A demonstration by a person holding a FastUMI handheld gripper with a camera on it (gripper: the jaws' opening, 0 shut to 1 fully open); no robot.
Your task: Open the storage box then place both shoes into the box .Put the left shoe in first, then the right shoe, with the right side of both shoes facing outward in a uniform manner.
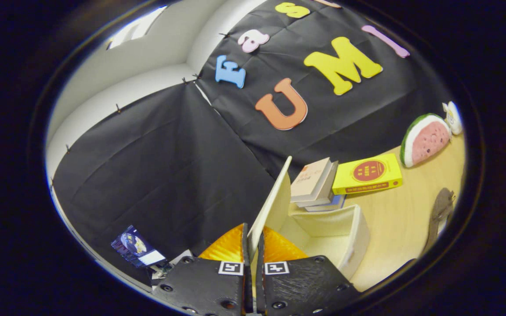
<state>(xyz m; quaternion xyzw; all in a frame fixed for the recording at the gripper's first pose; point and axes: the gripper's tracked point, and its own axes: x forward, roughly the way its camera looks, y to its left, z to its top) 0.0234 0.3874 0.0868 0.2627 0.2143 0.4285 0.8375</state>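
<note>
A cream storage box (345, 232) stands on the wooden table just ahead of the fingers, and its inside looks bare. Its lid (272, 204) is raised steeply and leans up and away from the opening. My gripper (253, 250) is shut on the lid's near edge, one finger on each face of the panel. A dark shoe (439, 210) lies on the table to the right of the box, partly cut off; I cannot tell which shoe it is.
Behind the box lies a small stack of books (316, 182) with a yellow book (369, 174) beside it. A watermelon-shaped cushion (424, 139) and a small white figure (453, 116) stand farther right at the wall. A blue packet (136, 248) lies to the left.
</note>
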